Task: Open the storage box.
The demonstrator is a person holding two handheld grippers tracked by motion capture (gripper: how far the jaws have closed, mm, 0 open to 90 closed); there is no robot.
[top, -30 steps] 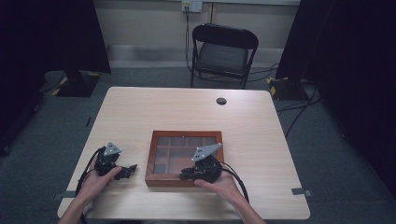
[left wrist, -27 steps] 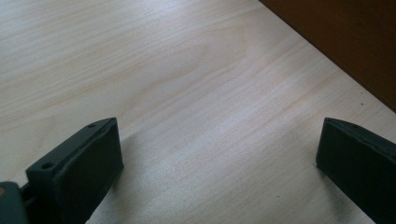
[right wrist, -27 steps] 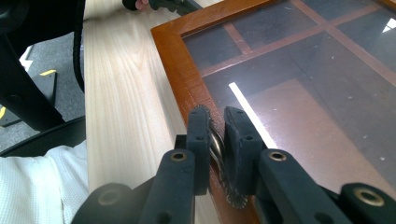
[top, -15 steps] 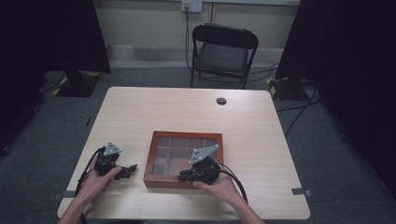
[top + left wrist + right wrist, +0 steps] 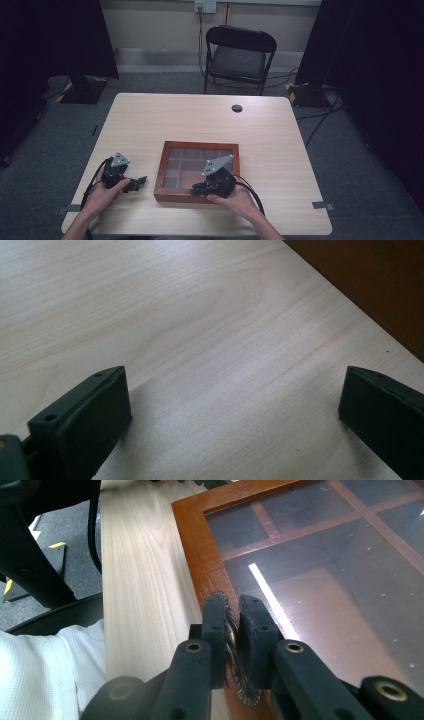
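We find no text, label, brand, number or sign that can be read in any of the views.

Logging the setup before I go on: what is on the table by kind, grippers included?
Grippers: 2, left gripper and right gripper
Wooden box with glass lid: 1
Small metal pull held in the right jaws: 1
Total: 4
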